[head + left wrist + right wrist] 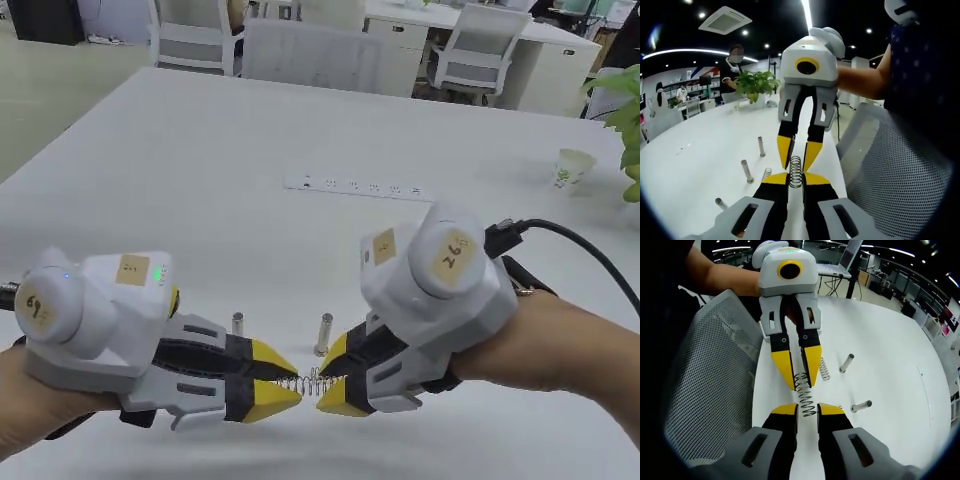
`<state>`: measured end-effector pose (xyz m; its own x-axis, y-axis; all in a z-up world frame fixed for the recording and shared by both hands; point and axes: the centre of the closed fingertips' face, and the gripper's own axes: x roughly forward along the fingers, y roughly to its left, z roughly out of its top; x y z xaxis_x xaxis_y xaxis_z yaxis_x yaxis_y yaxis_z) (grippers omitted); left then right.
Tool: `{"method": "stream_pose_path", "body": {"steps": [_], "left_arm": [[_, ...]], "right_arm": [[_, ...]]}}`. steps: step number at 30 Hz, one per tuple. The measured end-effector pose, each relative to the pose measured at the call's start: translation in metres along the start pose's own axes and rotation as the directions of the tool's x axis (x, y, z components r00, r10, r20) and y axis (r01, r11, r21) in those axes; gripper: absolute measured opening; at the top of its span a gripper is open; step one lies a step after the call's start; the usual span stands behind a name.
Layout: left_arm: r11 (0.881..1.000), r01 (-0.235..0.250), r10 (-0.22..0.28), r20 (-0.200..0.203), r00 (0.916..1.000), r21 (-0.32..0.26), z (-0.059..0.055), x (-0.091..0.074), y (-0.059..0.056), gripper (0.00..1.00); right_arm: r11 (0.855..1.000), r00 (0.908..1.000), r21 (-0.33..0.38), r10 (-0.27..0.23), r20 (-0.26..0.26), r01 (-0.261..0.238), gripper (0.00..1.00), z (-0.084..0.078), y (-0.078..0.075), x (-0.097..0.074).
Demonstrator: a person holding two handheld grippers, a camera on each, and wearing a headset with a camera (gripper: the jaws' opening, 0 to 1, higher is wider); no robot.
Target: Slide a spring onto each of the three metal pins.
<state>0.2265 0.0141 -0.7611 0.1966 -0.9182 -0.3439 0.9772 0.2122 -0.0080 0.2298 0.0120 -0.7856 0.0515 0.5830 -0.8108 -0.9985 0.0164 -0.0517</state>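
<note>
A small coil spring (pixel 308 382) hangs level between my two grippers, just above the white table (pixel 200 180). My left gripper (pixel 296 385) is shut on one end of it and my right gripper (pixel 325 385) on the other, tip to tip. In the left gripper view the spring (pixel 796 171) sits between my own yellow tips, with the right gripper (pixel 797 162) reaching in from above. Three metal pins (pixel 761 146), (pixel 746 171), (pixel 721 203) stand bare on the table. A second spring (pixel 825 369) lies loose beside them.
A white power strip (pixel 355 186) lies mid-table, with a paper cup (pixel 572 167) and a green plant (pixel 625 120) at the far right. Office chairs (pixel 310 55) line the far edge. A grey mesh chair back (pixel 715 370) stands close to the near table edge.
</note>
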Motion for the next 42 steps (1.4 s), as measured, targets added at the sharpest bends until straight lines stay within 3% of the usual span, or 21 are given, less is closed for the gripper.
{"method": "stream_pose_path", "body": {"steps": [18, 32, 42], "left_arm": [[1.000, 0.008, -0.008, 0.041, 0.9991, 0.009, 0.014, -0.001, -0.004, 0.02], [1.000, 0.002, -0.003, 0.037, 0.9993, 0.010, 0.013, 0.000, -0.002, 0.03], [1.000, 0.000, -0.001, 0.012, 0.9999, 0.015, 0.006, 0.001, -0.003, 0.03]], "right_arm": [[1.000, 1.0000, 0.013, 0.007, 0.005, -0.007, 0.10, -0.003, 0.001, 0.001], [1.000, 0.9999, 0.008, -0.007, 0.009, 0.007, 0.09, -0.001, 0.000, -0.003], [1.000, 0.9992, 0.019, 0.000, 0.040, 0.000, 0.09, 0.011, 0.003, -0.010]]}}
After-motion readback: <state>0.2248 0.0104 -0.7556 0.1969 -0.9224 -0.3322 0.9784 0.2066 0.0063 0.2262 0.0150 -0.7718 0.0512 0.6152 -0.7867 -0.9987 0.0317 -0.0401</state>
